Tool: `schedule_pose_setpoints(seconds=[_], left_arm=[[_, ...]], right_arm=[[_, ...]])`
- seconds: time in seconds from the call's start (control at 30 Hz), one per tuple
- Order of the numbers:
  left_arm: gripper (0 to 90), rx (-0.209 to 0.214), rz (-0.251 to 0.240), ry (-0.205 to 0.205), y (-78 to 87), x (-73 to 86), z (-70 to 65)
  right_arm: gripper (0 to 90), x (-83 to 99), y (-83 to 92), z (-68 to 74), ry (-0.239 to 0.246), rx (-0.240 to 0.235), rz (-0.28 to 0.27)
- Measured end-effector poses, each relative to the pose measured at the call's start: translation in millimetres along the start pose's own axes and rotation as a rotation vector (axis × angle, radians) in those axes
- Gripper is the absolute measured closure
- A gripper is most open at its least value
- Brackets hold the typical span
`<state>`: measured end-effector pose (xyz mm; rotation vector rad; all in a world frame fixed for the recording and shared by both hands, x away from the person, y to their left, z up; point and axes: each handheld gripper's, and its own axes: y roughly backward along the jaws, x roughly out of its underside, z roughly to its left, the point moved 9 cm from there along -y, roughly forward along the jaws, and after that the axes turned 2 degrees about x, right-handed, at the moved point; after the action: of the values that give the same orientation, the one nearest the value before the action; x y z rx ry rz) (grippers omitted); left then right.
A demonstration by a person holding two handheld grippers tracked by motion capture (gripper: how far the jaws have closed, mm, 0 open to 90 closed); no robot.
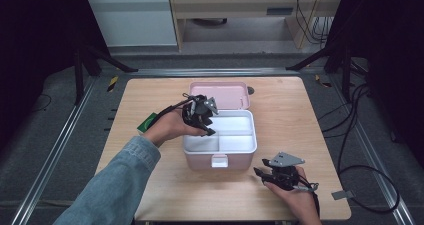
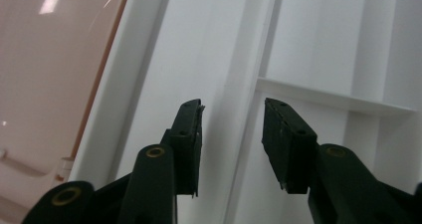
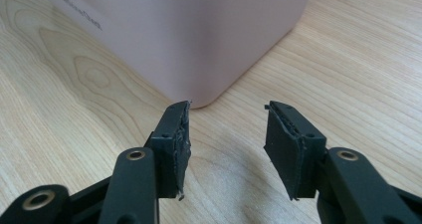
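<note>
A pink box (image 1: 220,145) stands in the middle of the table (image 1: 300,115), its lid (image 1: 220,94) folded back on the far side. Inside sits a white tray (image 1: 235,142) with compartments. My left gripper (image 1: 206,127) hangs over the left part of this tray; in the left gripper view its jaws stand apart on either side of a white divider wall (image 2: 239,114) and do not press on it. My right gripper (image 1: 259,173) is low over the table, just beside the near right corner of the box, jaws apart with only bare wood between them. A green thing (image 1: 146,123) lies behind my left hand (image 1: 167,127).
</note>
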<state>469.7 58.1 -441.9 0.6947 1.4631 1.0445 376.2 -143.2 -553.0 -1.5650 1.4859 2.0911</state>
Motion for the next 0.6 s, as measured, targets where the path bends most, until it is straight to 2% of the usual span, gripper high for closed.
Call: schedule_pose_setpoints(seconds=[0.17,0.3,0.6], left_arm=[[64.1,0.017,0.026,-0.014,-3.4,-1.2,-1.3],[67.7,0.033,0.016,-0.021,-3.3,-5.2,-2.1],[70.7,0.054,0.039,-0.033,-9.9,-3.2,-3.1]], right_arm=[[55.9,2.6,3.5,-0.4,-0.001,0.002,0.000],[57.3,3.5,5.0,-0.4,-0.004,0.003,0.000],[58.5,4.3,4.3,-1.0,-0.004,0.000,0.004]])
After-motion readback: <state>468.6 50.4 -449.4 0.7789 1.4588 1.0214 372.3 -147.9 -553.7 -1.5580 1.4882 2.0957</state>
